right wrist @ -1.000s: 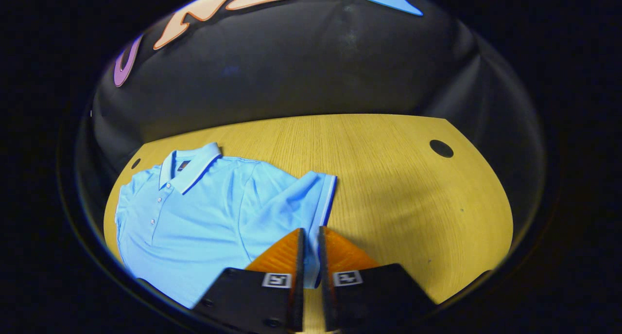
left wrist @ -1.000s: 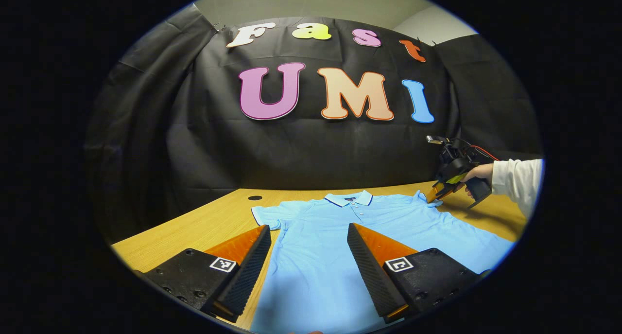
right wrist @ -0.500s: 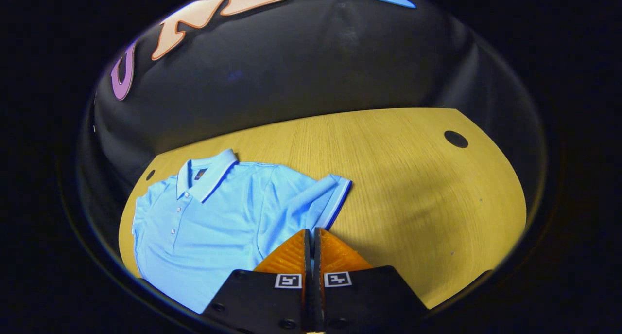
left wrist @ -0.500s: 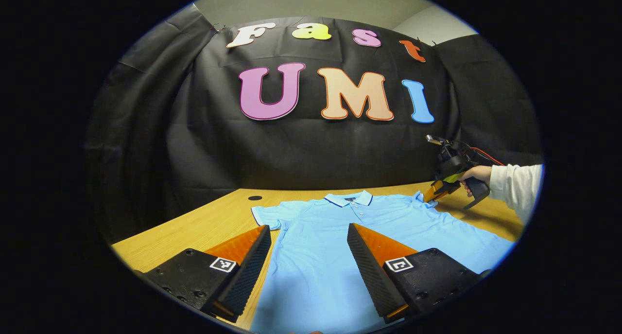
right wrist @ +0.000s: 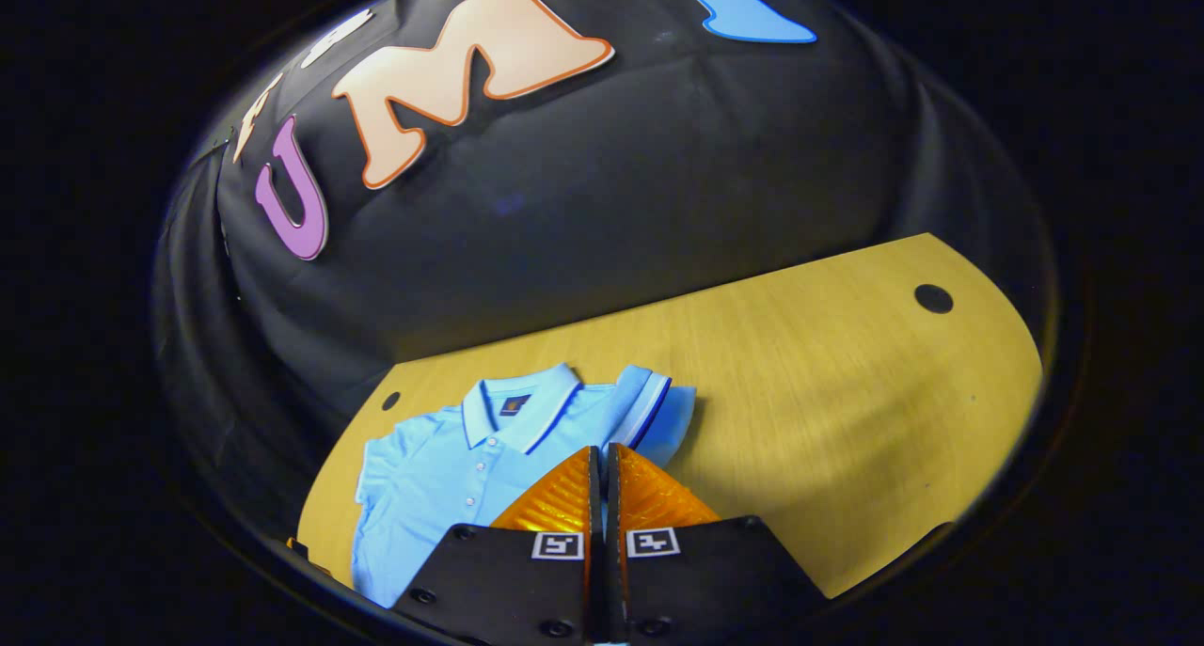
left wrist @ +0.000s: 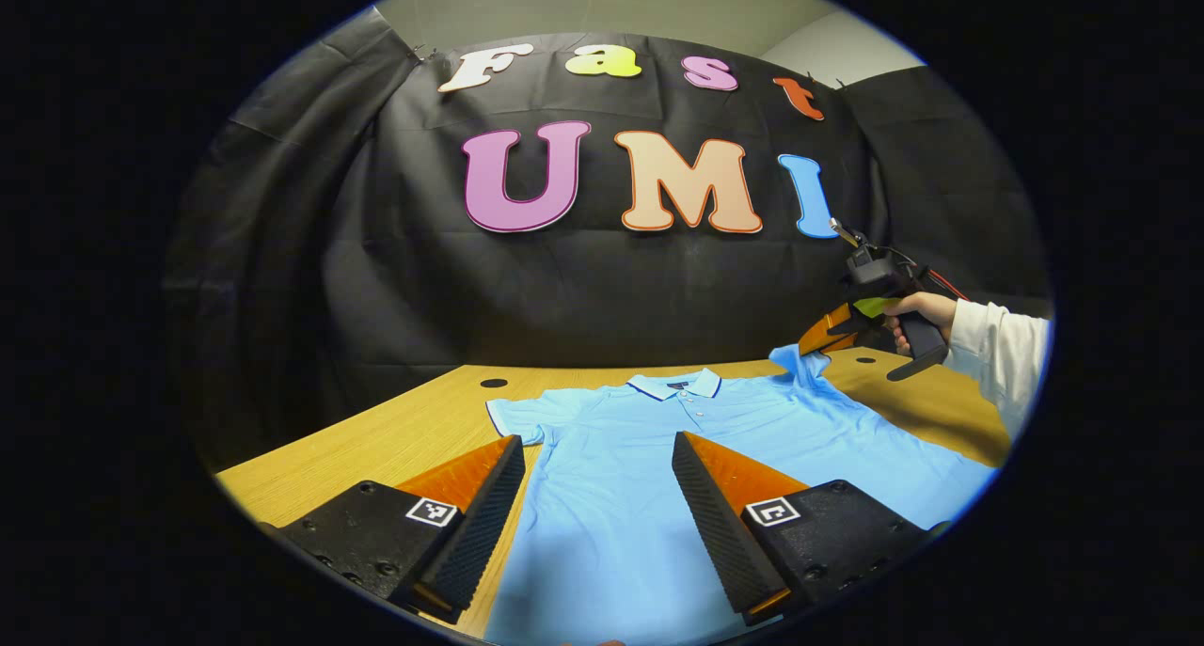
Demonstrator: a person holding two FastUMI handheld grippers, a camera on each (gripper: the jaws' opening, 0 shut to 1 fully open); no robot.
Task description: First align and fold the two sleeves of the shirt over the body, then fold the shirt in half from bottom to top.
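Left gripper view showed the wooden table with the light blue shirt spread face up across it, collar toward the booth wall; my left gripper hovered over the lower body of the shirt with its fingers wide apart, holding nothing; farther off, my right gripper had its fingers pressed together on the right sleeve, the cuff lifted clear of the table; the left sleeve lay flat and unfolded. I judged the first sleeve fold to be in hand; the next move called for carrying that cuff inward over the chest, level with the shoulder line, then releasing it flat. In the right gripper view the pinched cloth was hidden between my fingers; the hem was cut off at the bottom edge.
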